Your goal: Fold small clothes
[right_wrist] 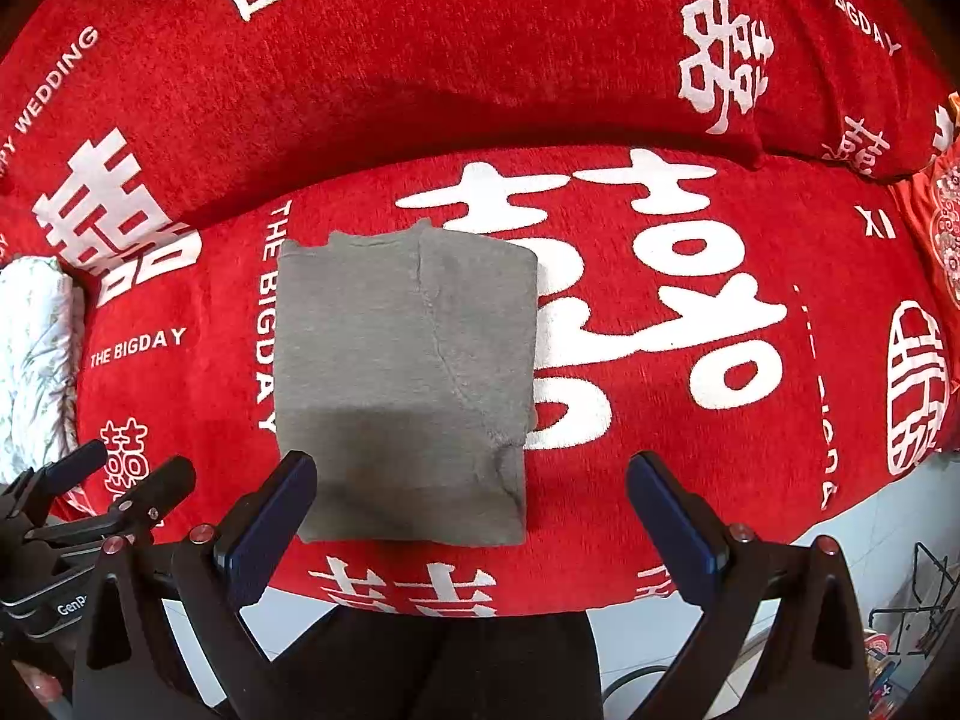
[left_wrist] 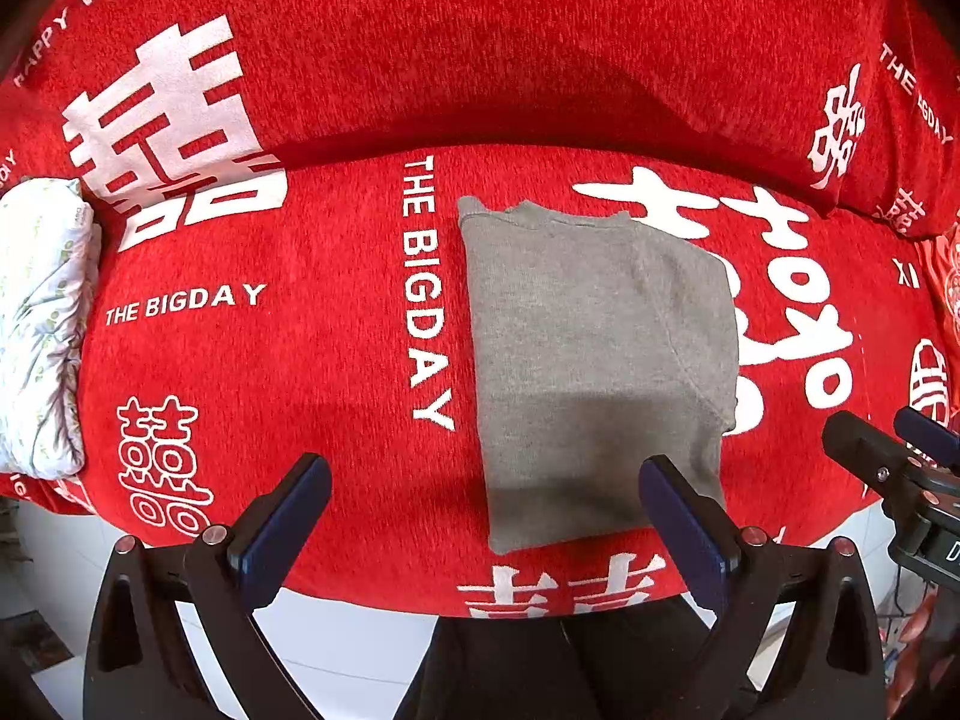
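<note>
A sofa draped in a red cover (left_wrist: 336, 360) printed with white double-happiness characters and "THE BIGDAY" fills both wrist views, a white patterned pillow (left_wrist: 42, 324) lying at its left end. A grey garment (left_wrist: 594, 360), folded into a neat rectangle, lies flat on the seat cushion near the front edge. The left gripper (left_wrist: 486, 516) and the right gripper (right_wrist: 471, 510) hover side by side just above that edge, both with jaws spread wide and holding nothing, apart from the cloth.
</note>
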`<act>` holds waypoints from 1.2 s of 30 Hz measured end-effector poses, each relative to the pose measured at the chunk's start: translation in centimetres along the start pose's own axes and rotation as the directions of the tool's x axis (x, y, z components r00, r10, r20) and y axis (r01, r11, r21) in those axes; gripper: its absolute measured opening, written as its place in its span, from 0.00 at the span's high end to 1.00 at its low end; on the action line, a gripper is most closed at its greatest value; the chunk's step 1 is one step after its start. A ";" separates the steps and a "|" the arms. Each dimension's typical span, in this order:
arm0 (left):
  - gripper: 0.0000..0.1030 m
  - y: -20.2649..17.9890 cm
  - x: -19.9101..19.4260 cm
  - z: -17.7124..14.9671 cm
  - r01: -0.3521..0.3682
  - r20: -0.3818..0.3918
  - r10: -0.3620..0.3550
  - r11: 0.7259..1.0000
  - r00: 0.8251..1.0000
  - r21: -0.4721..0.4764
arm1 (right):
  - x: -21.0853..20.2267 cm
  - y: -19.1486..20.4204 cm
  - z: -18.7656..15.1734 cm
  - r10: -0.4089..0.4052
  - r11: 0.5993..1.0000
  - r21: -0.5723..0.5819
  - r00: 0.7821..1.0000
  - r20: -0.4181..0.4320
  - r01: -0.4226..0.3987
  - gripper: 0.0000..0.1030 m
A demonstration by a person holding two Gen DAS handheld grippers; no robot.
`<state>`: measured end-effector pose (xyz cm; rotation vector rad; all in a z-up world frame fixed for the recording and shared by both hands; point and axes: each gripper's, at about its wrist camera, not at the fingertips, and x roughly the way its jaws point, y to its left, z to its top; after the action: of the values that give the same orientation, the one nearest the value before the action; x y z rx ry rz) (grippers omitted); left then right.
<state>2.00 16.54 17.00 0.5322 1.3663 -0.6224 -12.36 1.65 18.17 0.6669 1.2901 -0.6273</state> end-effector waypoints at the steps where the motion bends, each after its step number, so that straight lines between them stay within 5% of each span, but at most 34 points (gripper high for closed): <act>1: 0.00 0.0 0.0 0.0 0.000 0.000 0.000 1.000 1.000 0.000 | 0.0 0.0 0.0 0.000 1.000 0.000 1.000 0.000 0.000 0.00; 36: 0.00 0.1 -0.3 0.6 -0.015 0.007 0.015 1.000 1.000 -0.020 | 0.0 0.5 0.4 0.000 1.000 -0.013 1.000 0.000 0.000 0.00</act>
<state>2.46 16.28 17.37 0.5233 1.3591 -0.5973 -11.70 1.66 18.31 0.6561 1.2931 -0.6178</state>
